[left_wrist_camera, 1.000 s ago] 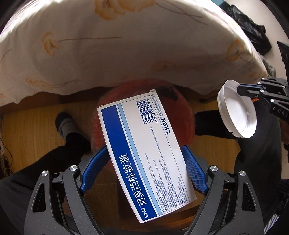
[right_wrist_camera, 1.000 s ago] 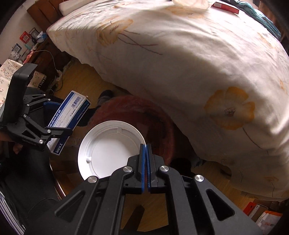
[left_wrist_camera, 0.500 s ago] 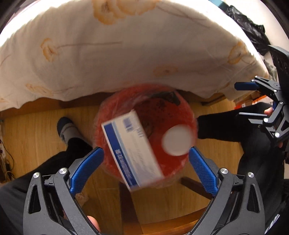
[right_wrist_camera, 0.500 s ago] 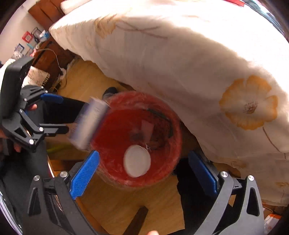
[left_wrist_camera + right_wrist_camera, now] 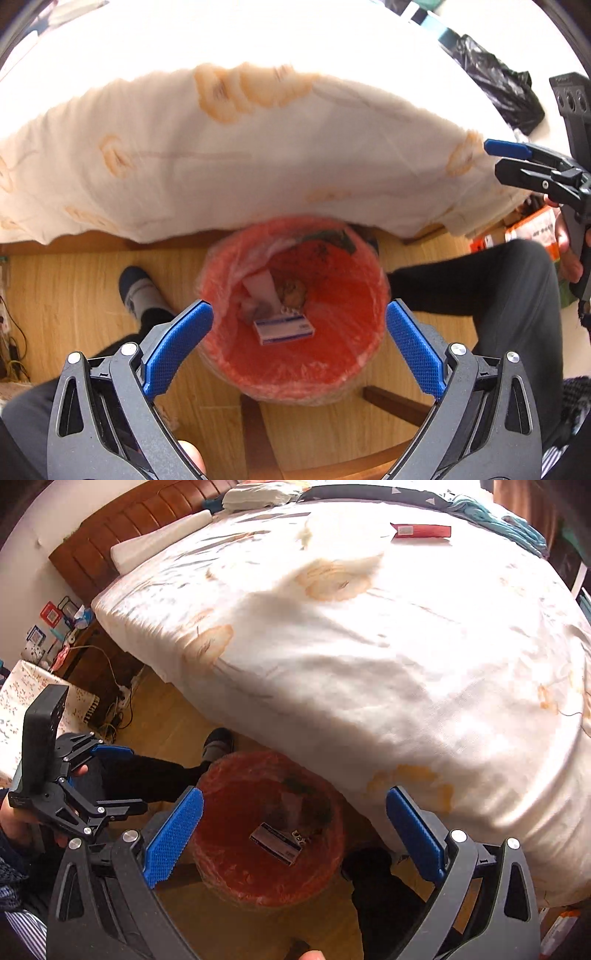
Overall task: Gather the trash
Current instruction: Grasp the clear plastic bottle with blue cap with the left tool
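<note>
Nightstand clutter [image 5: 55, 627] far left, cables on wood floor [image 5: 66, 280]. Left gripper [image 5: 299, 343] jaws spread wide, nothing between. Red lined trash bin [image 5: 362, 354] on floor against bed edge; blue-white box [image 5: 284, 328] lies at bottom among other scraps. Right gripper [image 5: 295, 834] likewise released, empty. Floral bedsheet [image 5: 369, 646] overhangs bin; red packet [image 5: 421, 530] on bed far right.

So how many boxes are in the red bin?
1 that I can see: a blue-and-white box lying flat at the bottom of the red bin, beside crumpled paper. More could be hidden under that trash.
</note>
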Tool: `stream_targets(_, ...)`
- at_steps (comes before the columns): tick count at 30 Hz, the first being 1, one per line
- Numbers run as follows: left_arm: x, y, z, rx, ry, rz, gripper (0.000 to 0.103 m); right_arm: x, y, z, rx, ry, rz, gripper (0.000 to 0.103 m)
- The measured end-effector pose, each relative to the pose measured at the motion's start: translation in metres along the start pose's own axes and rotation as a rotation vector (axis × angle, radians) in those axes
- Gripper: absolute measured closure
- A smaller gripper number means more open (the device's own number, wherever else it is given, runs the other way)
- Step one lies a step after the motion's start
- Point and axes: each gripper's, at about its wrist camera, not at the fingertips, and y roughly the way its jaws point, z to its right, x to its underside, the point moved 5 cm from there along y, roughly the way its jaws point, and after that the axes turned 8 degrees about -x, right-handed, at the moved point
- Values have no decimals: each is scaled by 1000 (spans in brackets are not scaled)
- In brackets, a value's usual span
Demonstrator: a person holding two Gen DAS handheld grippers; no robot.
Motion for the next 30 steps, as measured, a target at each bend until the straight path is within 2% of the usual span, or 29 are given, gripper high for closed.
stream_targets(8, -68, -32, -25, -31, -27, 97, 6, -53, -36, 41, 26, 118, 99, 5)
stream_targets(13, -131, -50, -32, -62, -21, 166, 6, -90, -49, 73, 63, 201, 148, 5)
stream_targets(16, -173, -52, -39, -61, -46, 170, 6, -112, -53, 90, 114, 226, 179, 5)
stream_targets(24, -281, -34, -53, -93, -94, 214, 6, -172, -49, 139, 137, 355, 235, 5)
stream_targets(30, -351, -7, -65, -112, -168, 239, 6, -223, -45, 173, 204, 392, 271, 5)
